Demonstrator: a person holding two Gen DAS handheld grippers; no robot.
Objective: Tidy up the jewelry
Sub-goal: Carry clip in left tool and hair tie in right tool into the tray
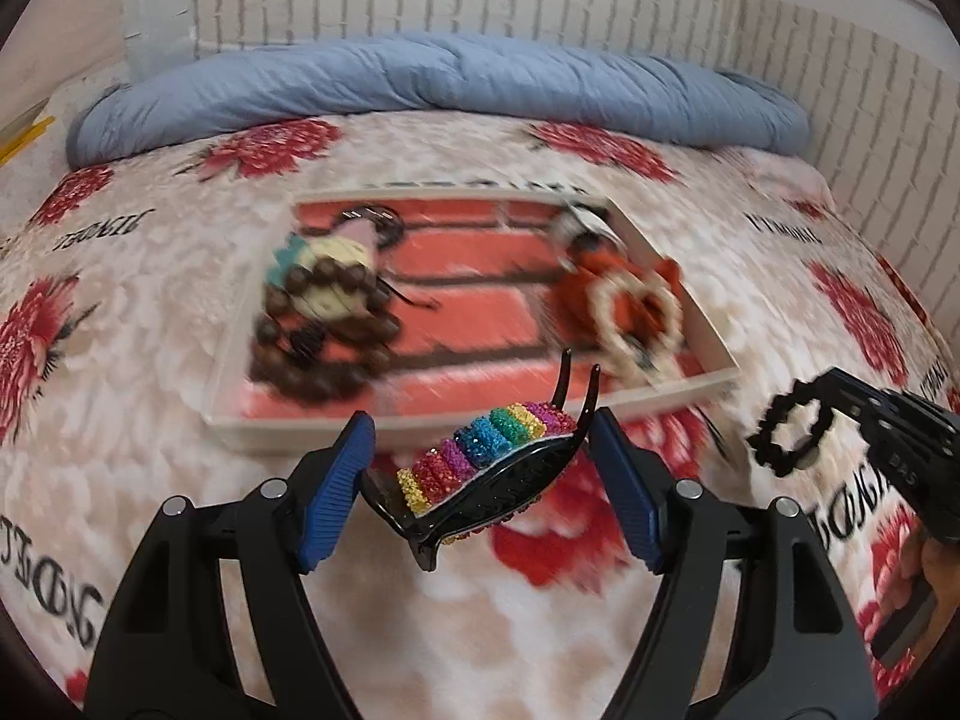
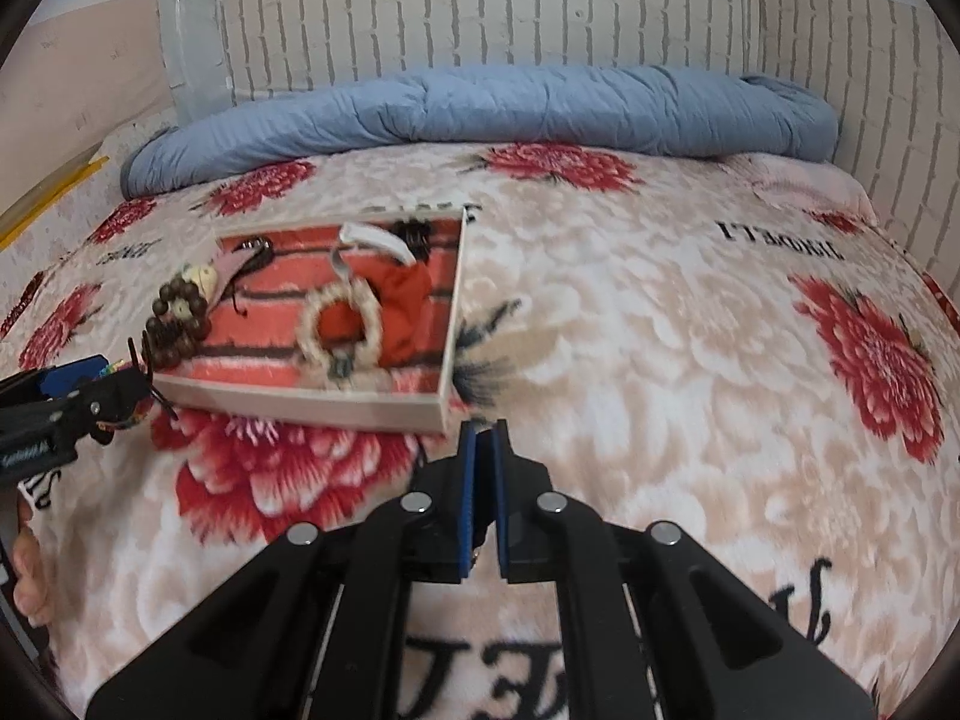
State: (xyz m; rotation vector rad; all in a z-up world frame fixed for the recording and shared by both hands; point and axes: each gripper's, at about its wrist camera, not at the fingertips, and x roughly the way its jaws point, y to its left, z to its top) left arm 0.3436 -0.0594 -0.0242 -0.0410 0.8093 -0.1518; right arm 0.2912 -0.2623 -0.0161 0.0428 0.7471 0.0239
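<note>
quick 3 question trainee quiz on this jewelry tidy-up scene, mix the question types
1. True or false: the left tongs hold a rainbow glitter hair claw.
2. Multiple choice: what hangs from the right tongs, seen in the left wrist view? A) a black ring-shaped bracelet B) a gold chain C) a silver watch
3. Fill in: the brown bead bracelet lies in the shallow ____ with the red brick-pattern floor.

Key
1. True: the claw sits between the blue pads, lifted above the floral blanket.
2. A.
3. Tray; a white bead bracelet lies at its other side.
</note>
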